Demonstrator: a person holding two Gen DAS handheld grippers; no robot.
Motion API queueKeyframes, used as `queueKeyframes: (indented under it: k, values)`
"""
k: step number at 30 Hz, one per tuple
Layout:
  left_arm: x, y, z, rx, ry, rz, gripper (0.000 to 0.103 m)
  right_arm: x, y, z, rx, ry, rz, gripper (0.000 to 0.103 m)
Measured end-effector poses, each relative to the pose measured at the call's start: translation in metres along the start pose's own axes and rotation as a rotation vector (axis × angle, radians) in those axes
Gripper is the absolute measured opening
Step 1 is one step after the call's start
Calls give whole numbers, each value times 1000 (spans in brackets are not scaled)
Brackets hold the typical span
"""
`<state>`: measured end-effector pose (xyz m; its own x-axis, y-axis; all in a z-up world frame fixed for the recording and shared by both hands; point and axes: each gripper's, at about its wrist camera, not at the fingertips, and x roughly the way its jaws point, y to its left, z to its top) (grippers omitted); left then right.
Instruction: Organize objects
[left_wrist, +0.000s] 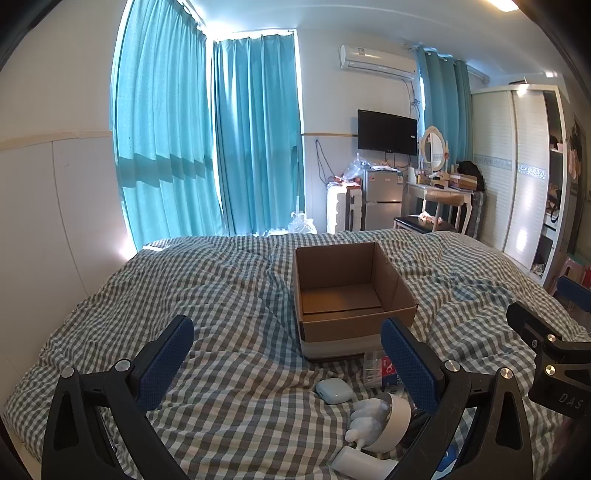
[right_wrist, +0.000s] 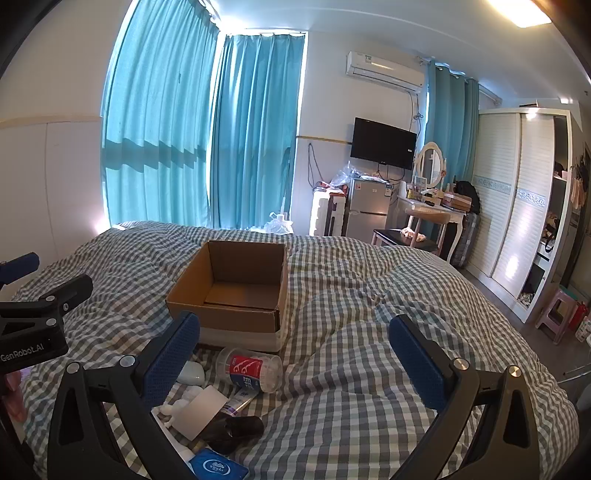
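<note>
So the box (left_wrist: 354, 295) is sitting open-topped on the bed (left_wrist: 221, 295), nothing inside it, flaps up, near the middle of the checked quilt. Right in front of it, on my side, is the little heap of stuff: a clear tub (right_wrist: 251, 369) of cotton swabs lying on its side just beside the box, a pale earbud case (left_wrist: 332, 391) next to that, a white card (right_wrist: 201, 411), a tube (right_wrist: 242, 398) tucked half under the card, a dark brown thing (right_wrist: 232, 430) I can't make out, a blue packet (right_wrist: 218, 467) at the bottom edge, and a white figurine (left_wrist: 369, 417) leaning against a white round piece.

My left gripper (left_wrist: 288, 354) has its fingers spread wide, nothing between the pads, hovering above the quilt with the heap near its right finger. My right gripper (right_wrist: 295, 350) is the same deal, spread wide and holding nothing, with the heap down by its left finger. Each gripper shows up at the edge of the other's camera, so they're side by side.

Farther back there are teal curtains (left_wrist: 207, 140), a TV (left_wrist: 387, 132) on the wall, an AC unit (left_wrist: 376, 61) above it, a small fridge (left_wrist: 382, 197), a vanity with an oval mirror (left_wrist: 432, 146), and a white wardrobe (left_wrist: 509, 166) on the right.
</note>
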<state>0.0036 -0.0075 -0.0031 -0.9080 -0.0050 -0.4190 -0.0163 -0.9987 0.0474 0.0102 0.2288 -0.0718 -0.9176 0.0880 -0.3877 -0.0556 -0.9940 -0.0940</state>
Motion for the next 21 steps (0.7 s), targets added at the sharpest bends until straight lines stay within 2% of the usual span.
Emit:
queueKeyframes:
  k: [21]
  values:
    - [-1, 0, 1, -4, 9, -17, 103, -5, -2, 2, 7, -6, 0, 103]
